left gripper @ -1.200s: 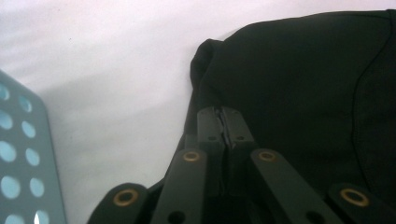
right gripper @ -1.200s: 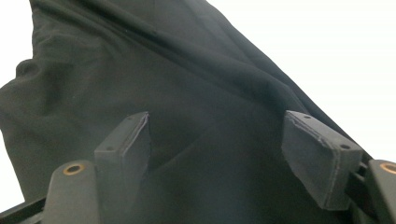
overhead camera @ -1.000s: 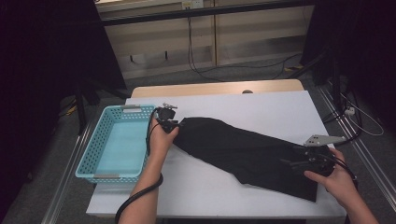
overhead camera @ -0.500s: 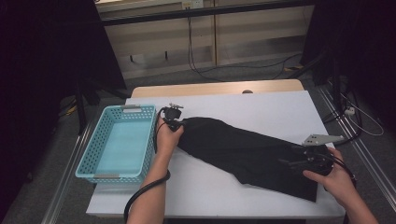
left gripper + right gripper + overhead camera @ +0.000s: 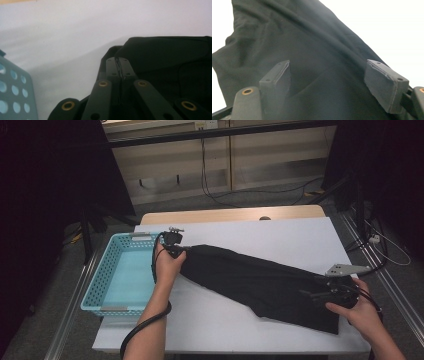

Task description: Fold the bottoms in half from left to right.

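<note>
White table (image 5: 260,235), left claw (image 5: 181,252) pinching black cloth (image 5: 260,282)

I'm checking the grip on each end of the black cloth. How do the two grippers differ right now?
The left gripper has its jaws shut, pinching the cloth edge by the basket; the right gripper has its jaws wide apart, cloth lying between them unpinched. The left sits at the cloth's far end, the right at its near end. Both are hand-held, at the cloth.

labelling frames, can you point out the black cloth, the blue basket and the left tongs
black cloth (image 5: 260,280), high view, middle of the fabric
blue basket (image 5: 95,296), high view, left wall
left tongs (image 5: 118,65), left gripper view, tips shut on the cloth edge
</note>
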A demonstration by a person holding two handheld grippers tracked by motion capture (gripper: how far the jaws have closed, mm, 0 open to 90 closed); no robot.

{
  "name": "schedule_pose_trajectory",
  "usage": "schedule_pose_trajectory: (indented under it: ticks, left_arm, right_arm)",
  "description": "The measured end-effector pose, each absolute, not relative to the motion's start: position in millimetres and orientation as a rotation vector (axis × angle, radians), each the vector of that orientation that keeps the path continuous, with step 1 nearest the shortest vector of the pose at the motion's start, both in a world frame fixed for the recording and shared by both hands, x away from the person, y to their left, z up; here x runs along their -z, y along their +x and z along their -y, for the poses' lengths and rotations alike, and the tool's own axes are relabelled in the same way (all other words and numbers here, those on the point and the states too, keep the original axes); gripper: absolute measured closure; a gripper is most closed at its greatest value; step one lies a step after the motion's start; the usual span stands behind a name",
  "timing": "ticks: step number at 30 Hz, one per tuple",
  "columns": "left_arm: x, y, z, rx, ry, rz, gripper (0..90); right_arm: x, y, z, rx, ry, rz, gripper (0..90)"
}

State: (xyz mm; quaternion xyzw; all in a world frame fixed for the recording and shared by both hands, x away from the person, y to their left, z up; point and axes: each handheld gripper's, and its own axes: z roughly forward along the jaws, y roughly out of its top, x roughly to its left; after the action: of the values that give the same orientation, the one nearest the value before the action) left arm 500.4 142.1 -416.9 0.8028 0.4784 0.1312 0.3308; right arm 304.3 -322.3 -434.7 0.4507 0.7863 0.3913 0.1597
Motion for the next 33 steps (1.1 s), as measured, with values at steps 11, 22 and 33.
schedule_pose_trajectory:
  ticks: [11, 22, 33]
  left_arm:
    - [421.8, 504.0, -142.5, -0.358, 2.123, -1.298, 86.5]
    - [428.7, 514.2, -121.2, -0.344, 2.069, -1.192, 44.7]
    - [444.8, 517.7, -98.3, -0.27, 2.125, -1.222, 87.2]
  right_arm:
    - [440.0, 319.4, 331.6, -1.056, 1.343, -2.158, 37.6]
    - [442.8, 322.3, 334.2, -1.041, 1.376, -2.151, 31.7]
    - [443.4, 322.1, 336.1, -1.01, 1.366, -2.145, 39.3]
